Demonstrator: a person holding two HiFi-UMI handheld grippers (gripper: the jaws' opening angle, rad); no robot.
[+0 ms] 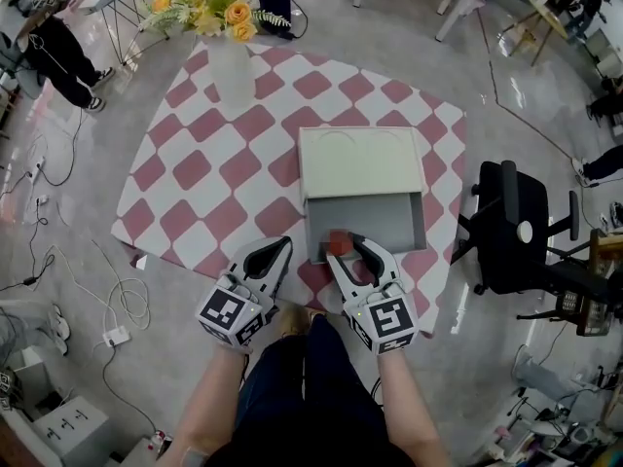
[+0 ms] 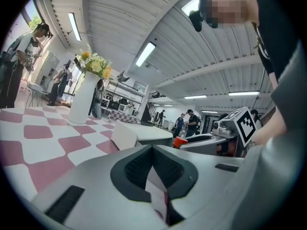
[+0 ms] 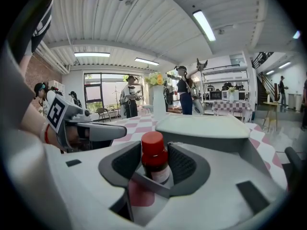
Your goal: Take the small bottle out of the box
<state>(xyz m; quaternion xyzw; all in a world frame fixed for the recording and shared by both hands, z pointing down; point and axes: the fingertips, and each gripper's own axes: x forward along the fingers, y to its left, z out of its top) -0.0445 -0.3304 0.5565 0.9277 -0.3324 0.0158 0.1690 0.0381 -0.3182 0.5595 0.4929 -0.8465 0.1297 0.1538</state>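
The small brown bottle [image 1: 338,240] with a red cap [image 3: 153,143] stands upright at the front left corner of the grey box's pulled-out tray [image 1: 389,224]. The box's lid part [image 1: 360,161] lies behind the tray. My right gripper [image 1: 347,248] is open, with the bottle between its dark pads [image 3: 125,163]; I see no firm press on it. My left gripper [image 1: 278,255] hangs over the checked tablecloth [image 1: 195,173] left of the box, shut and holding nothing. In the left gripper view its jaws [image 2: 156,178] frame only a sliver of cloth, and the box [image 2: 139,134] shows beyond.
A white vase with yellow flowers [image 1: 232,66] stands at the table's far left. A black office chair [image 1: 516,224] sits just right of the table. Cables and a power strip [image 1: 117,336] lie on the floor at the left. A person [image 1: 58,52] stands far left.
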